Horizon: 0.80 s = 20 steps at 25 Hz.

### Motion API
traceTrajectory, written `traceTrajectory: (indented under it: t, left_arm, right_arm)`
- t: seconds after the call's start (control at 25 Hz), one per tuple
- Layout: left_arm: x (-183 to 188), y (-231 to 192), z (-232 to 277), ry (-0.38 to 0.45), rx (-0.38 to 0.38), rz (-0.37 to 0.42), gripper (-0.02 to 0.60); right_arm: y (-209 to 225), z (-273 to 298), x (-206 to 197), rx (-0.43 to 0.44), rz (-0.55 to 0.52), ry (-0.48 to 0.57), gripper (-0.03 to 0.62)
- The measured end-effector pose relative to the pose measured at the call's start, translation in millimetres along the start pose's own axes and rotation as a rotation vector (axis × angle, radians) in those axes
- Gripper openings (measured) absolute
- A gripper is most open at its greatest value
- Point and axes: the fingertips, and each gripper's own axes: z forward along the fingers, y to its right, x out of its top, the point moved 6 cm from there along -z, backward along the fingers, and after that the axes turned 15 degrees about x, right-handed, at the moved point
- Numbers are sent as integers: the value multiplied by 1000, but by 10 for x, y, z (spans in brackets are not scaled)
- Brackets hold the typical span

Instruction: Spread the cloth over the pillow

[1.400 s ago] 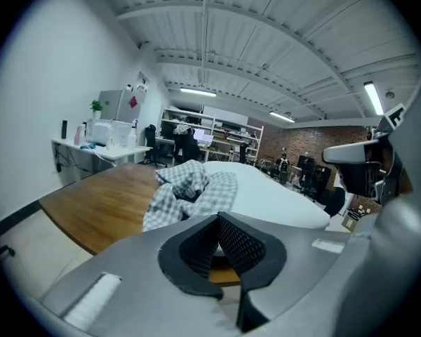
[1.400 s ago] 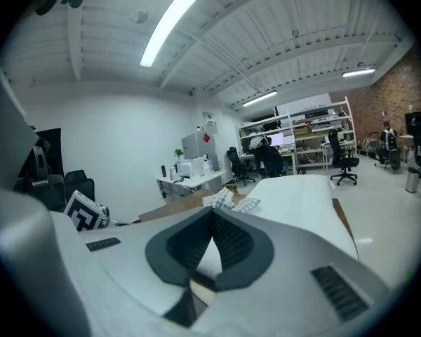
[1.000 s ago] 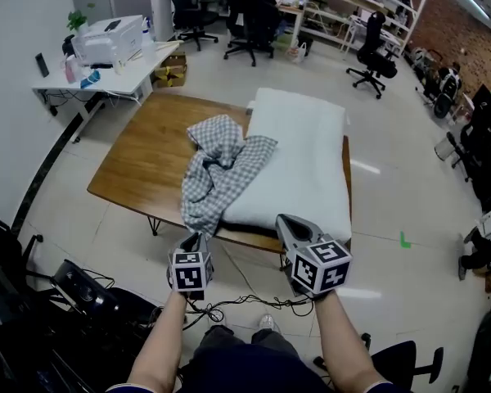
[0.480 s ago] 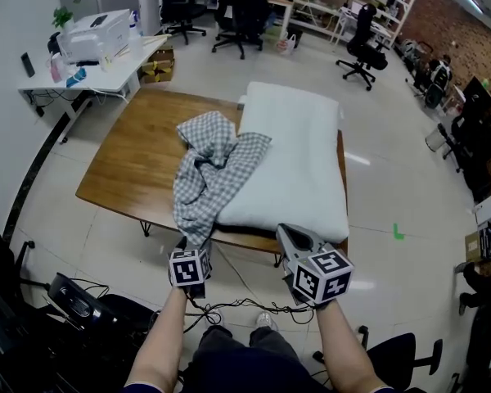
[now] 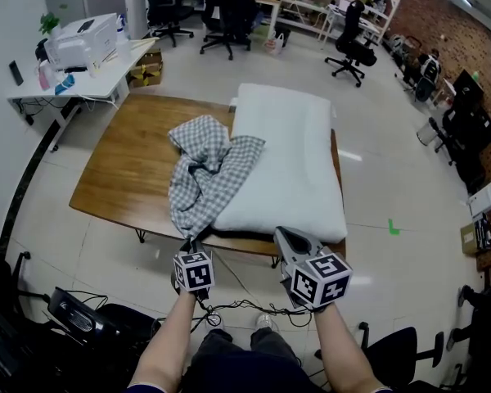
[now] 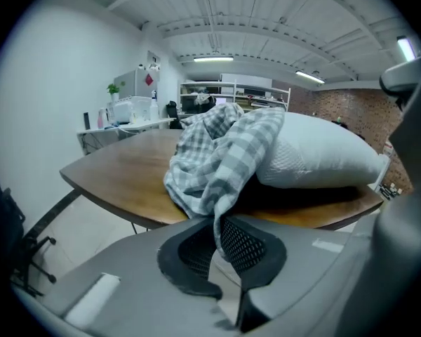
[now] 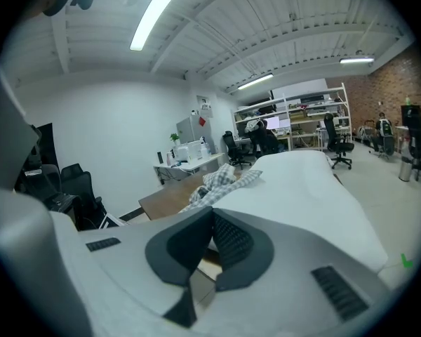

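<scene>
A grey checked cloth lies bunched on the left side of a white pillow. Its lower corner hangs over the near edge of the wooden table. My left gripper is at that hanging corner. In the left gripper view the cloth runs down between the jaws of the left gripper, which is shut on it. My right gripper is at the near edge below the pillow's front end, shut with nothing in it. The right gripper view shows the pillow just beyond the closed right gripper.
A white desk with a printer stands at the back left. Office chairs and shelves stand behind the table. Cables lie on the floor by my feet, and black equipment sits at the lower left.
The whole view has shifted slightly, with the table now a little further left and up. The left gripper has stayed at the cloth's hanging corner. The right gripper has barely moved.
</scene>
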Motion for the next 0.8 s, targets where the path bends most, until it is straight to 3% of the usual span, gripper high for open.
traceTrajectory:
  t: [0.24, 0.56, 0.72, 0.76, 0.8]
  left_arm:
    - [143, -75, -114, 56, -40, -15, 12]
    - [462, -179, -254, 127, 3, 5, 12]
    - [627, -185, -319, 156, 23, 11, 12]
    - [665, -189, -320, 157, 27, 6, 12]
    - [699, -195, -314, 156, 30, -1, 12]
  right_arm:
    - [90, 96, 148, -16, -44, 2, 9]
    - [608, 529, 574, -15, -115, -6, 6]
    - [1057, 875, 778, -30, -115, -62, 35]
    - [1166, 983, 828, -15, -106, -71, 67]
    - [1274, 1096, 870, 1, -90, -79, 149]
